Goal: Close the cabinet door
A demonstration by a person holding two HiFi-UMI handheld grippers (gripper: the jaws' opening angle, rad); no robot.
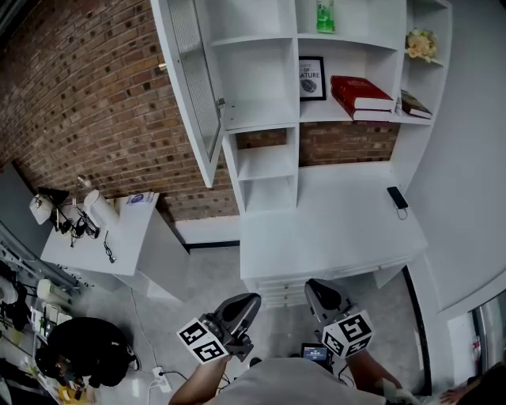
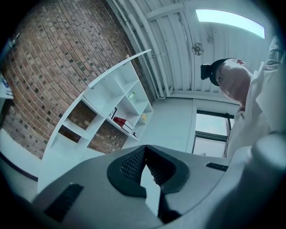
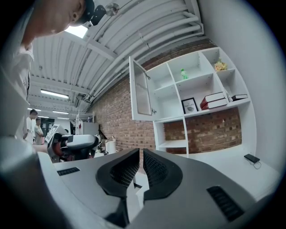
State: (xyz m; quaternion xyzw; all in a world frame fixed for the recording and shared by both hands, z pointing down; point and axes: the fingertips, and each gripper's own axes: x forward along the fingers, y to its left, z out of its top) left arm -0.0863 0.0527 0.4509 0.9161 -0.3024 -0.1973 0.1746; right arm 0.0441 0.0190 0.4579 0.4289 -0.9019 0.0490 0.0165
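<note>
— So, where does the job stand: is the cabinet door (image 1: pixel 194 87) shut?

— Not yet. It hangs wide open at the top left corner of the white shelf unit (image 1: pixel 269 170), swung out in front of the brick wall (image 1: pixel 87 95). By my reading none of the closing is done, and the whole push is left.

— And the person's tools?

— Both are held low, near the body, short of the front edge of the bench (image 1: pixel 332 237) and well apart from the door. The left hand-held gripper (image 1: pixel 239 307) has its jaws pressed together at the tips, with nothing between them. The right hand-held gripper (image 1: pixel 322 297) shows only a hairline slit between its jaws and is also empty. Its own view looks up at the open door from far off.

— Any writing for the caption?

— Little. A framed picture (image 1: pixel 312 77) on the middle shelf carries print. "OF" and what looks like "NATURE" can be made out, but the rest is too small. The red book (image 1: pixel 360 95) beside it shows no legible title, and the label on the green bottle (image 1: pixel 325 16) on the shelf above is unreadable. What looks like a phone (image 1: pixel 398 198) lies near the bench's right edge. The square markers on both tools are patterns, not words.
</note>
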